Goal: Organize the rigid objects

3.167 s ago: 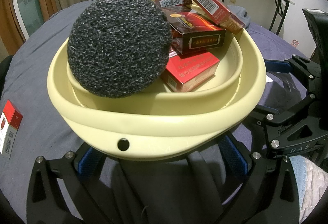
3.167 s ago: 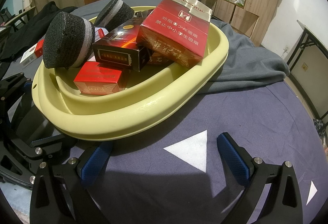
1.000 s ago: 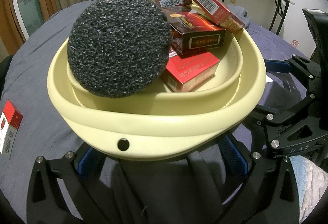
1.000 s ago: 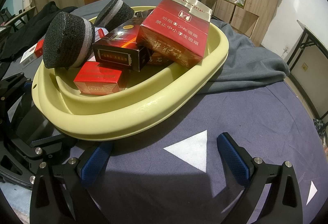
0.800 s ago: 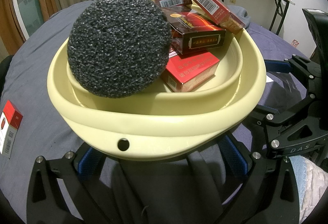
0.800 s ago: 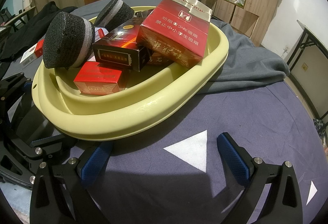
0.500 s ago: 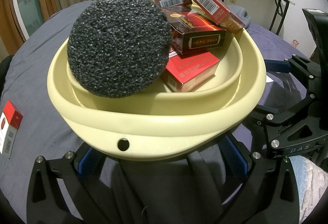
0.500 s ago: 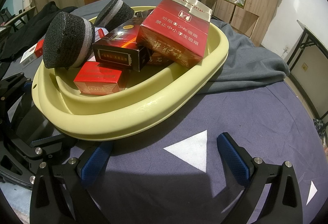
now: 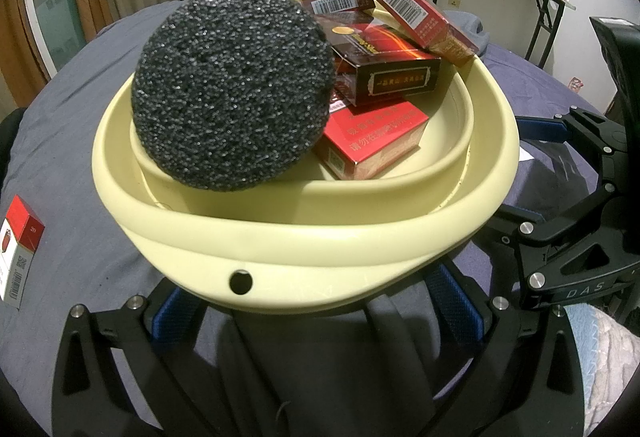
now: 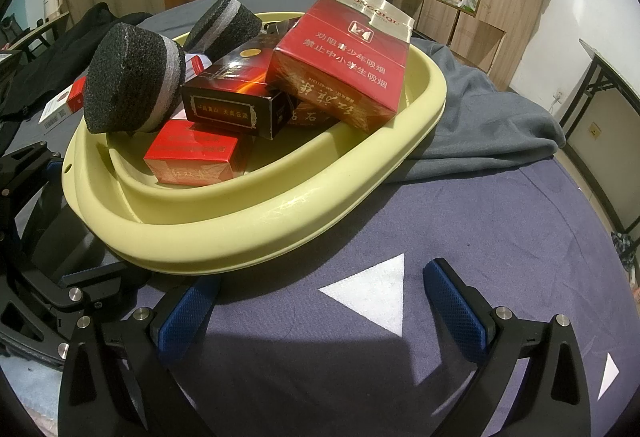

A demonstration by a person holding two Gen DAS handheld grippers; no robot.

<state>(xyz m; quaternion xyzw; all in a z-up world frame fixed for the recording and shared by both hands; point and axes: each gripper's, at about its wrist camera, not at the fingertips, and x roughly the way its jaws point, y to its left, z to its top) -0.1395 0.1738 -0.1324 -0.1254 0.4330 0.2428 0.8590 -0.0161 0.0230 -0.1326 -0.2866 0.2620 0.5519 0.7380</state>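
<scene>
At 9 o'clock on the blue cloth, one loose red-and-white pack (image 9: 18, 257), outside the yellow basin (image 9: 304, 237). At centre, heaped in the basin: two black sponge pucks (image 10: 132, 85), at least four red or dark cartons, topmost red carton (image 10: 344, 53) tilted over the rim. Likely to slide off if basin nudged. Left gripper (image 9: 316, 301) open under the near rim, gripping nothing; right gripper (image 10: 320, 301) at 6 o'clock, jaws spread, empty.

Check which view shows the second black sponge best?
Right wrist view: the second black sponge shows side-on with its grey band, at the basin's far side. In the left wrist view the near sponge hides it entirely.
</scene>
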